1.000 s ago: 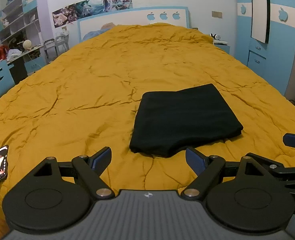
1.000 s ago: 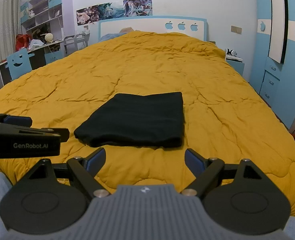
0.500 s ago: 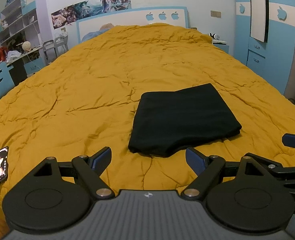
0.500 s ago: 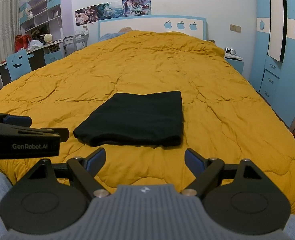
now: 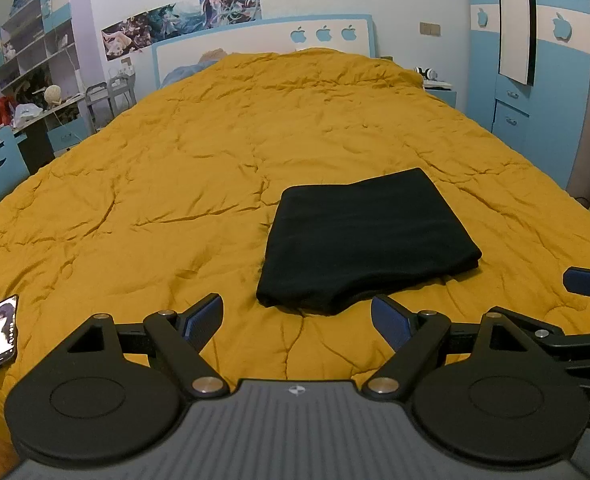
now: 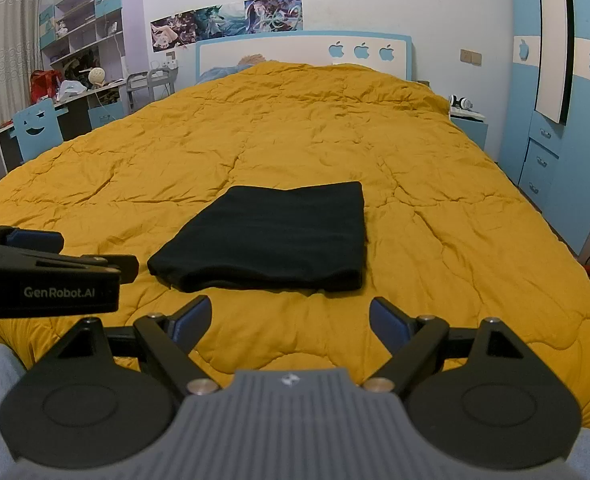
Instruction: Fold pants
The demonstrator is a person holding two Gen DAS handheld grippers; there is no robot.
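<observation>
ahead of both wide-open, empty grippers, left gripper (image 5: 297, 316) and right gripper (image 6: 289, 318), folded pants (image 5: 365, 240) on bed (image 5: 175, 168): regrasping could undo the loose near edge.

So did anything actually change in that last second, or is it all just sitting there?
Nothing visibly changed: the folded black pants lie in the same spot on the yellow quilt, and both the left hand-held gripper and right hand-held gripper hover open, holding nothing.

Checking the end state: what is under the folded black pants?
The pants lie flat on the yellow quilt, which shows all around them. Whatever sits directly beneath is covered. Both grippers, left and right, are open and off the cloth.
</observation>
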